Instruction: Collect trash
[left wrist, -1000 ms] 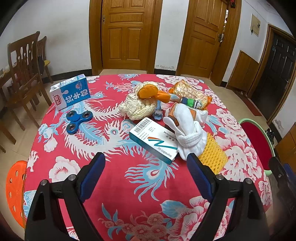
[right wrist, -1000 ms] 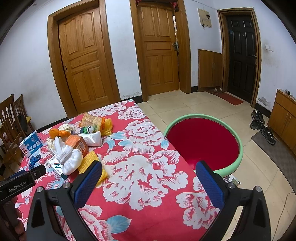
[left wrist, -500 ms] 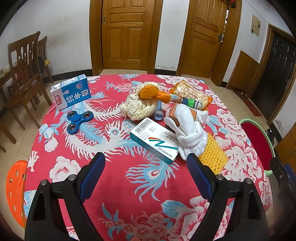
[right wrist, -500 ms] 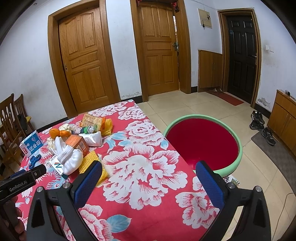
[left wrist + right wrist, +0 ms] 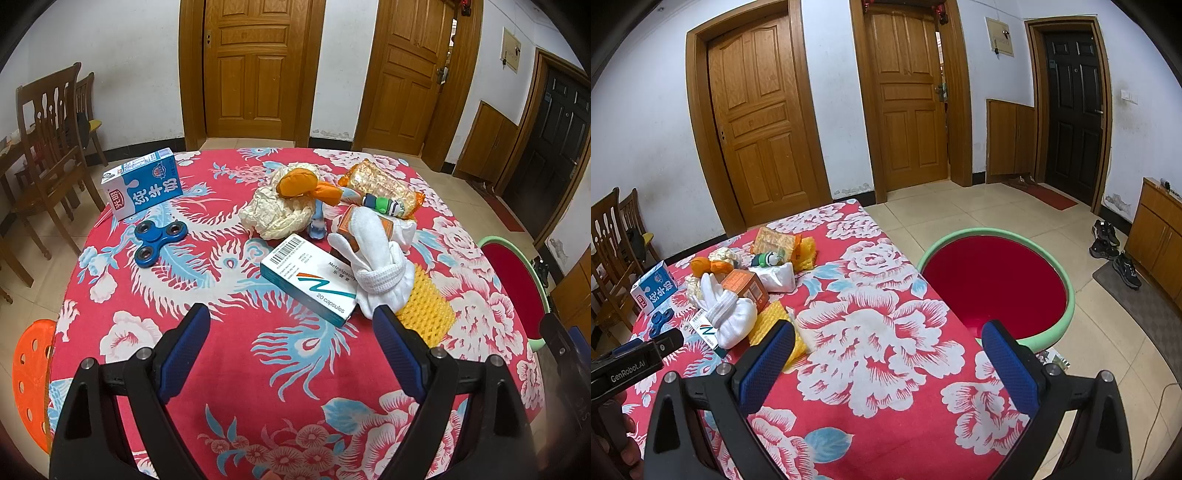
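A heap of litter lies on the red flowered table (image 5: 229,354): a teal and white capsule box (image 5: 312,278), a white sock (image 5: 376,266), crumpled cream paper (image 5: 275,212), an orange wrapper (image 5: 306,184), a clear snack bag (image 5: 384,184) and yellow foam net (image 5: 426,308). A blue milk carton (image 5: 144,188) and a blue fidget spinner (image 5: 157,238) lie to the left. My left gripper (image 5: 291,332) hovers open just short of the capsule box. Over the table's right part my right gripper (image 5: 886,350) is open and holds nothing. A red basin with a green rim (image 5: 997,284) stands on the floor beside the table.
Wooden chairs (image 5: 48,147) stand left of the table and an orange plastic stool (image 5: 29,376) sits low at the left. Wooden doors (image 5: 255,70) line the back wall. Shoes (image 5: 1108,240) and a mat (image 5: 1145,306) lie on the tiled floor to the right.
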